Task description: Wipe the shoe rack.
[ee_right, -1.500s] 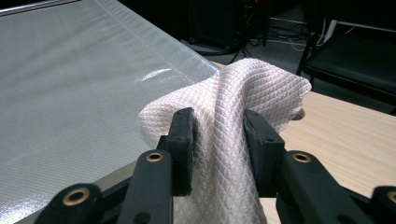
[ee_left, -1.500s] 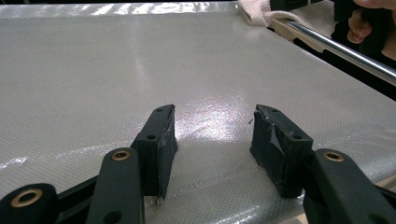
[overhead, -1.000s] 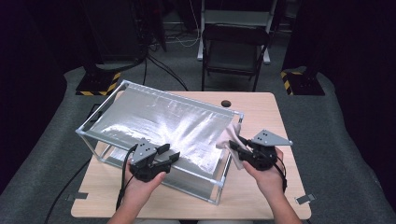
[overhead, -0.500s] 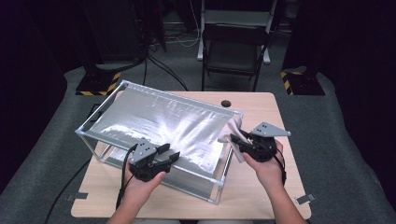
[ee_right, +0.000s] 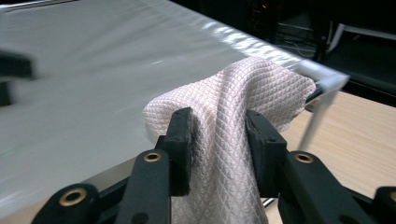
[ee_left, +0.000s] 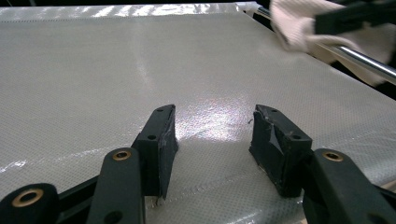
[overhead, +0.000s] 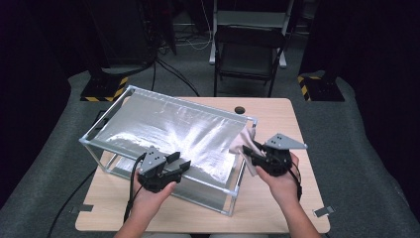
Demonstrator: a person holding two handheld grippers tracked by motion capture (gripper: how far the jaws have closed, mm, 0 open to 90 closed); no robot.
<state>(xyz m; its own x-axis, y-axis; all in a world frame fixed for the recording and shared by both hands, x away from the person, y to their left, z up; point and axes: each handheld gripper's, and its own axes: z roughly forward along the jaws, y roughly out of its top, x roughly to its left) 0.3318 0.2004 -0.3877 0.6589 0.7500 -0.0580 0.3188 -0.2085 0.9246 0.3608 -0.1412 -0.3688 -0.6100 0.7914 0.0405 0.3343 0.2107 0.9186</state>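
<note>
Right gripper view: a waffle-weave cloth bunched between the right gripper jaws, which have just been opening though the pads still touch it — draped beyond the jaw tips over the metal rail of a film-topped frame. Slacken further and the cloth could slide off the rail; the left gripper rests released, nothing between its jaws — on the shiny film, where pressure might dent it.

We see the right gripper with a pale waffle-weave cloth between its two black jaws, which have just been opening. The cloth bunches up and lies over the metal edge of the frame, near its corner. Beyond is the wooden table.
</note>
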